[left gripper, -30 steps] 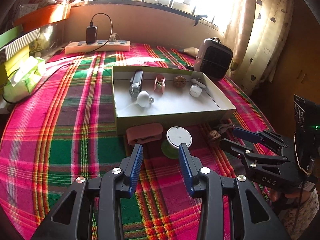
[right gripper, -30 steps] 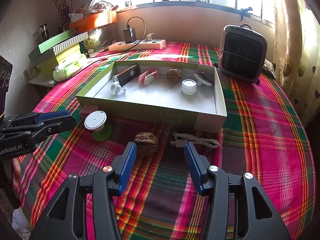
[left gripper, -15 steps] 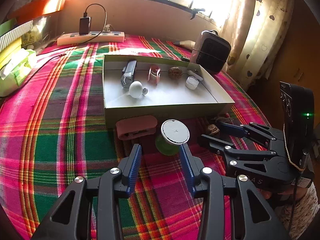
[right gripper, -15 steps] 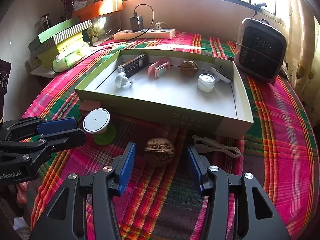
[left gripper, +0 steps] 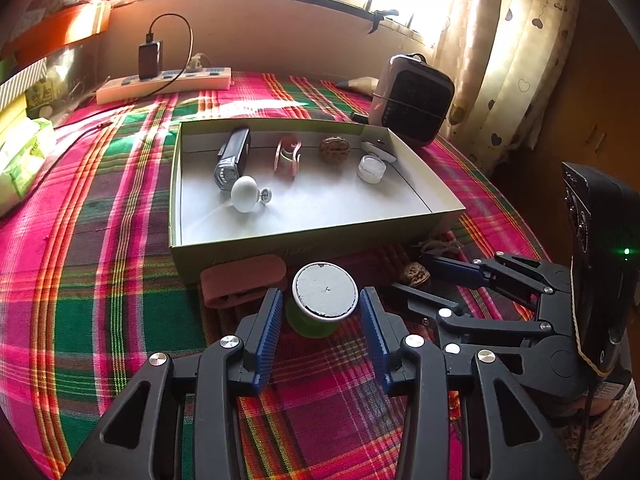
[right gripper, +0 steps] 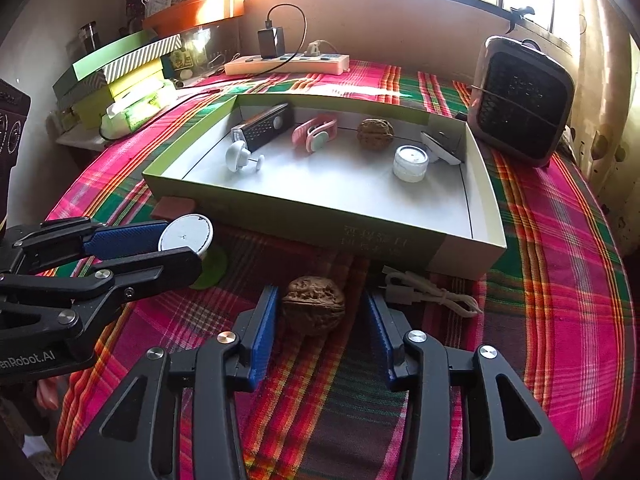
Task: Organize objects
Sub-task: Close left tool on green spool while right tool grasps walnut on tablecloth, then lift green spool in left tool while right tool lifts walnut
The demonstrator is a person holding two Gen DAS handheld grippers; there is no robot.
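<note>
A green spool with a white round top stands on the plaid cloth before the box. My left gripper is open with its fingers on either side of the spool; it also shows in the right wrist view. A walnut lies on the cloth between the open fingers of my right gripper; it also shows in the left wrist view. The green cardboard box holds a black torch, a white knob, a pink clip, another walnut and a small jar.
A pink case lies against the box front. A white cable lies to the right of the walnut. A small black heater, a power strip and stacked boxes stand farther back.
Both grippers moved forward. The left fingers now flank the spool and the right fingers flank the walnut, which earlier lay ahead of the tips.
</note>
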